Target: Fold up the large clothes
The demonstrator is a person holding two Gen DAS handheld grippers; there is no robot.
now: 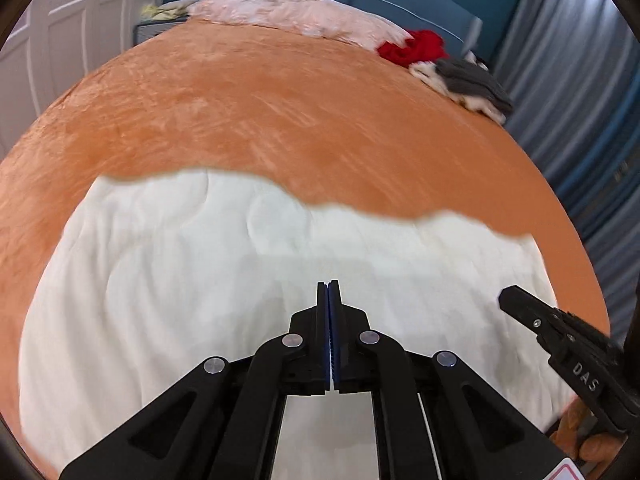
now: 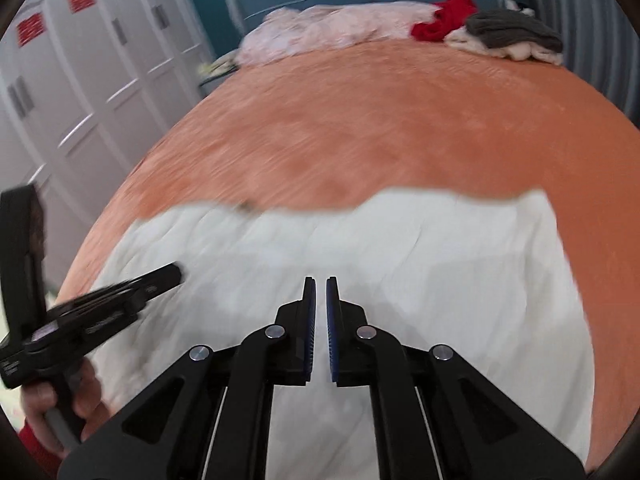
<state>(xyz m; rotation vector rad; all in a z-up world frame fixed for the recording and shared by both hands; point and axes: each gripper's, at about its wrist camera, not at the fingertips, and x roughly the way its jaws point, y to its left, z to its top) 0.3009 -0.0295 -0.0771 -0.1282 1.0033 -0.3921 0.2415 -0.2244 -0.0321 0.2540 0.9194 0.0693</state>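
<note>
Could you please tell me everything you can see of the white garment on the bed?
The white garment is large, soft and padded-looking, with shallow wrinkles. It lies spread nearly flat on the near part of the orange bedspread, its far edge wavy. Neither claw grips it: the left claw is shut and empty, the right claw slightly open above it.

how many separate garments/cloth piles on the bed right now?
4 visible: white garment spread at the near end, pink pile at the headboard, red garment beside it, grey-and-white pile at the far right edge. That last pile may hold several pieces.
</note>
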